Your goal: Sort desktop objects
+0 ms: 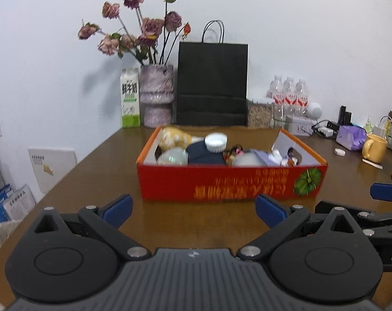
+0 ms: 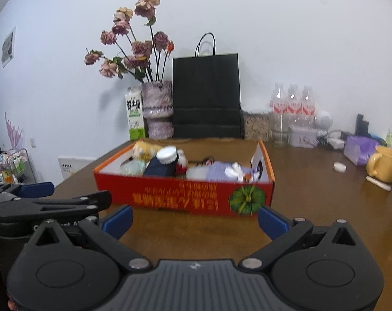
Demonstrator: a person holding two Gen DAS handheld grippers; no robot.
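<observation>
Both the left gripper [image 1: 193, 211] and right gripper [image 2: 194, 221] gape wide, empty, facing the red cardboard box [image 1: 229, 181].

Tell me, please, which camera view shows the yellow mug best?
The right wrist view: the yellow mug sits whole, handle and rim clear, beside the purple pack. The left wrist view shows it smaller, near the edge.
</observation>
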